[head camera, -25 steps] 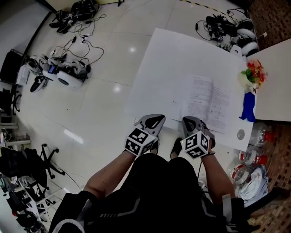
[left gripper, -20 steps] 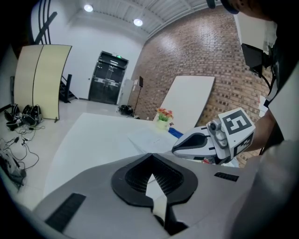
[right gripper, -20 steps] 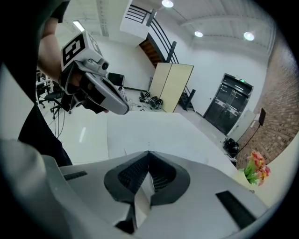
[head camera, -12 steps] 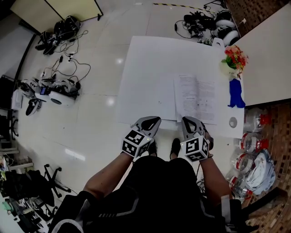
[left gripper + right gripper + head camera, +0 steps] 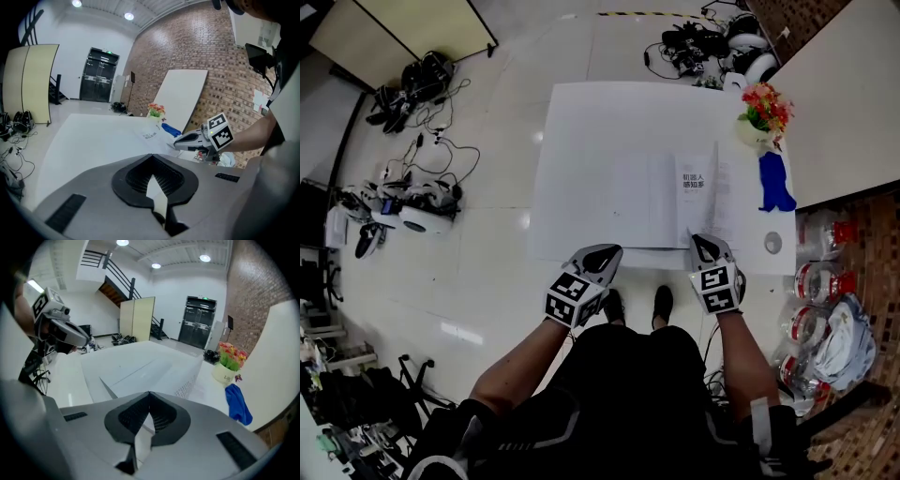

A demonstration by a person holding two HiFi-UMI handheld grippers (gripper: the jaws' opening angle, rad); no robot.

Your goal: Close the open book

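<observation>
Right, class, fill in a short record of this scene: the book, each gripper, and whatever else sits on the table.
book: on the white table, partly closed, one side lifted with its printed cover showing
right gripper: shut, tip at the book's near edge
left gripper: shut, at the table's near edge, apart from the book
beside the book: potted flowers, blue cloth, small round disc
task status: book not yet lying shut
</observation>
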